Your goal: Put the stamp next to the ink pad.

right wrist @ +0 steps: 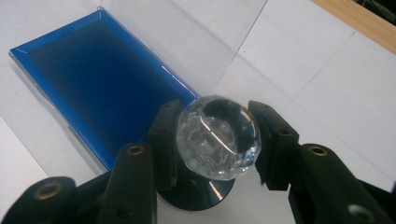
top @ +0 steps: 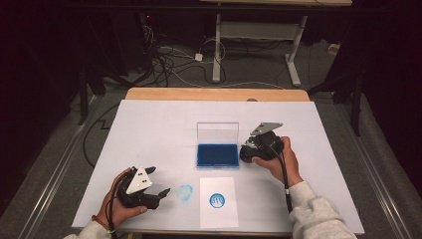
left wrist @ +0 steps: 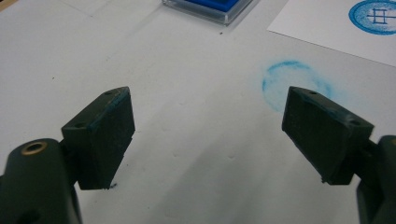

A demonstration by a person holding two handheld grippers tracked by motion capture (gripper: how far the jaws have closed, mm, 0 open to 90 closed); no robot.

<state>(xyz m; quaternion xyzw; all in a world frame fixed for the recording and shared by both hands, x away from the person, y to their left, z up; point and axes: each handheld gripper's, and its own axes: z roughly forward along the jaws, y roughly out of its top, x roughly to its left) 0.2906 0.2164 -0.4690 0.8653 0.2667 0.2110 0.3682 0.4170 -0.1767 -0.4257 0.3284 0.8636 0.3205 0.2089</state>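
Observation:
A stamp with a clear faceted knob (right wrist: 218, 137) and a dark round base (right wrist: 196, 193) sits between the jaws of my right gripper (right wrist: 215, 111), which is shut on the knob. The gripper (top: 247, 152) hovers just right of the blue ink pad (top: 217, 155), whose clear lid (top: 217, 133) stands upright behind it. In the right gripper view the ink pad (right wrist: 93, 79) lies to the left of the stamp. My left gripper (top: 158, 180) rests open at the table's front left, its jaws (left wrist: 208, 100) wide apart over bare table.
A white paper (top: 219, 201) near the front edge bears a round blue stamp print (top: 217, 200). A faint blue smudge (top: 185, 192) marks the white board (top: 149, 129) between the left gripper and the paper. A wooden table edge (top: 214, 93) runs along the back.

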